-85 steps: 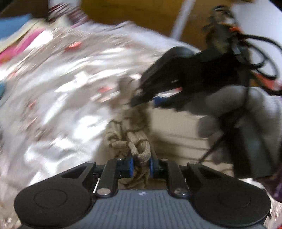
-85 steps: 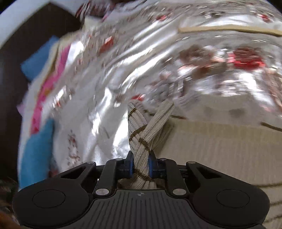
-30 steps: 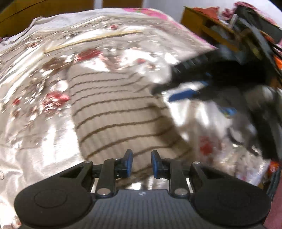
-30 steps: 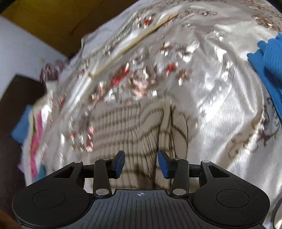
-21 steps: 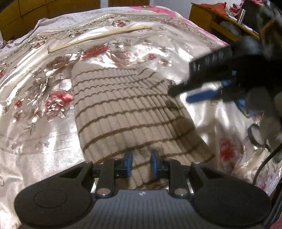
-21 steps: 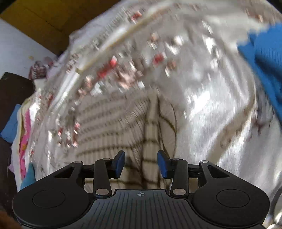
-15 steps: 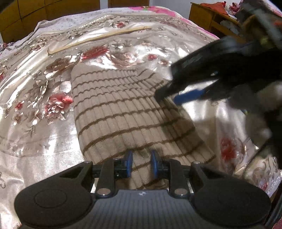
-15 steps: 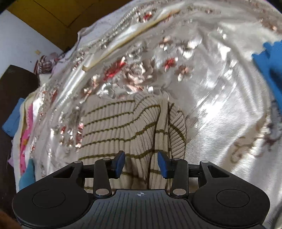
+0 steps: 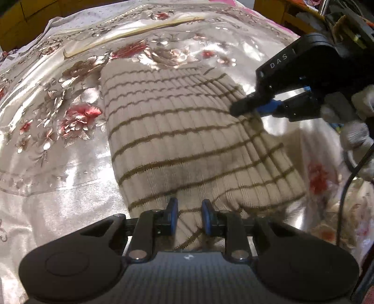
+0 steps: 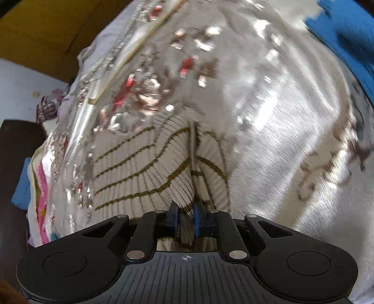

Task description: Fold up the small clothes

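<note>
A beige ribbed knit garment with thin brown stripes (image 9: 182, 131) lies spread on the shiny floral bedspread (image 9: 58, 117). My left gripper (image 9: 188, 214) is over its near hem, with its jaws a little apart on either side of a raised fold. My right gripper (image 10: 185, 216) is shut on the garment's right edge (image 10: 163, 173) and lifts a ridge of cloth. It also shows in the left wrist view (image 9: 264, 107), pinching that edge.
A blue cloth (image 10: 348, 35) lies at the far right of the bed. Pink and blue fabrics (image 10: 30, 184) hang at the bed's left edge. Wooden furniture with clutter (image 9: 303, 14) stands beyond the bed at the right.
My right gripper has closed on the garment's right edge and raised it. My left gripper has dropped lower over the near hem, its jaws still apart.
</note>
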### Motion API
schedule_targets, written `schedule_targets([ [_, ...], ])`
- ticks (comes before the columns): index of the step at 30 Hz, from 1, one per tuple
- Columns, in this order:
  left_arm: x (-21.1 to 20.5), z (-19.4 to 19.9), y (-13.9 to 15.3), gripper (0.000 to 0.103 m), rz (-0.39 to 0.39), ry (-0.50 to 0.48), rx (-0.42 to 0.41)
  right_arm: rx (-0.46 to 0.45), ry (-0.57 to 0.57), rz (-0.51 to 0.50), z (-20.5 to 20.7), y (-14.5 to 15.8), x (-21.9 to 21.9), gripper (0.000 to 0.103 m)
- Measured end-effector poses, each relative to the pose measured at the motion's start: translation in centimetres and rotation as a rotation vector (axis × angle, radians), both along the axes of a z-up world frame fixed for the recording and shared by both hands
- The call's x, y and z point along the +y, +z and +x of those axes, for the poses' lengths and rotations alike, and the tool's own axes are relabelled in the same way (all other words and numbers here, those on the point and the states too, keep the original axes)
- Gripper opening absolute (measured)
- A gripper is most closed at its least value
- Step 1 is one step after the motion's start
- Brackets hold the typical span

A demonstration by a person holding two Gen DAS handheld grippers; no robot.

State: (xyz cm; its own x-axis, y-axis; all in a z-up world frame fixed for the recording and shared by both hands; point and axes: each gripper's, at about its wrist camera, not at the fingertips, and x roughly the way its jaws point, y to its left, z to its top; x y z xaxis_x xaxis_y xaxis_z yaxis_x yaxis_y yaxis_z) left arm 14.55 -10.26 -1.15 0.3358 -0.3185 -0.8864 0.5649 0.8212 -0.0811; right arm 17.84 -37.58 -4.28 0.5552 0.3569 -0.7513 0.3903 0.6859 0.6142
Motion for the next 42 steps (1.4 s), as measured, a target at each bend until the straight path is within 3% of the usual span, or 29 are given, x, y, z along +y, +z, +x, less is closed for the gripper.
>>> schedule_targets([
  [5,2.1,0.0,2.8,0.030,-0.053,0.038,-0.010,-0.034,0.074,-0.065,-2.1,3.1,1.0,0.021],
  [9,3.2,0.5,2.4,0.033,-0.020,0.088,-0.036,0.008,0.138,-0.031,-4.7,4.0,2.4,0.043],
  [11,3.3,0.8,0.8,0.033,0.010,0.102,-0.007,0.040,0.184,-0.077,-5.5,3.6,3.5,0.041],
  [13,2.9,0.6,-1.3,0.034,0.078,0.081,0.022,0.107,0.248,-0.196,-5.6,2.4,4.4,0.015],
  [14,2.8,0.3,-2.1,0.036,0.094,0.072,0.030,0.126,0.254,-0.218,-5.8,1.7,4.5,0.012],
  [19,3.7,0.5,-2.4,0.040,0.082,0.077,0.050,0.146,0.257,-0.220,-5.7,1.0,3.4,0.013],
  [22,3.8,0.7,-1.4,0.040,0.096,0.078,0.041,0.143,0.279,-0.240,-5.9,2.0,3.9,0.022],
  [27,4.1,0.3,2.4,0.040,0.073,0.090,-0.054,0.053,0.248,-0.289,-6.1,5.9,3.6,0.022],
  [31,2.2,3.5,3.6,0.040,0.024,0.124,-0.161,-0.083,0.250,-0.361,-2.9,7.4,5.0,0.022],
  [33,0.8,6.0,3.1,0.040,0.018,0.154,-0.222,-0.127,0.247,-0.359,0.0,6.7,5.6,0.022],
  [36,-0.8,9.1,1.4,0.040,0.013,0.182,-0.251,-0.213,0.252,-0.375,3.3,5.1,6.6,0.022],
  [39,-1.4,10.9,-2.5,0.042,0.105,0.182,-0.208,-0.153,0.231,-0.425,5.3,1.7,6.1,0.010],
  [42,-0.3,10.7,-3.5,0.044,0.066,0.185,-0.211,-0.183,0.197,-0.350,4.8,0.3,4.6,0.009],
])
